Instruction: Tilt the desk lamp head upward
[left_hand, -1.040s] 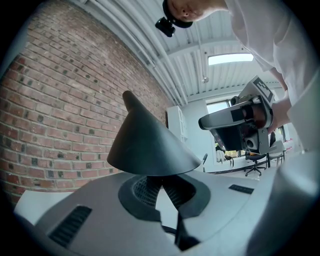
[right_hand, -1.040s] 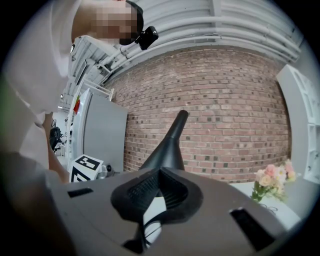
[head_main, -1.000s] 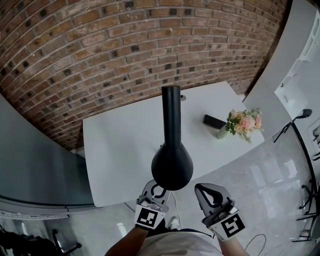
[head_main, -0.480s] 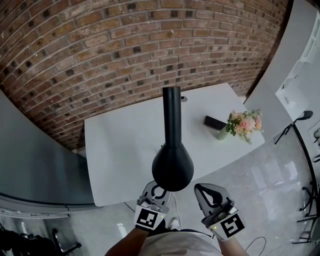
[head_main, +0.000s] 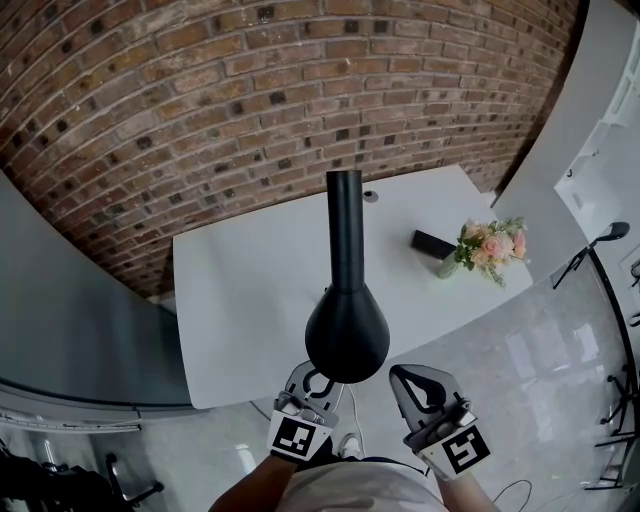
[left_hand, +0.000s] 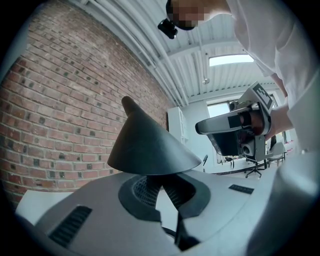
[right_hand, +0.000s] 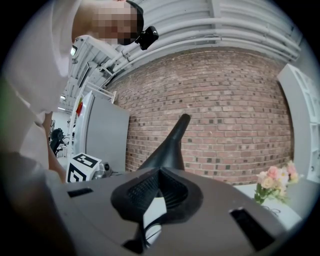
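Holds left gripper (head_main: 316, 378), jaws closed on nothing, just under lamp head (head_main: 347, 335) above tabletop's (head_main: 240, 300) near edge, with right gripper (head_main: 408, 378), also closed and empty, beside it; seems not yet to have started tilting, judging by downward-facing head.

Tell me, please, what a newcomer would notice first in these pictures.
The black desk lamp dominates, its bulbous head hanging over the near edge of the white table, with a brick wall behind. The left gripper and right gripper sit just short of it, fingers closed and empty.
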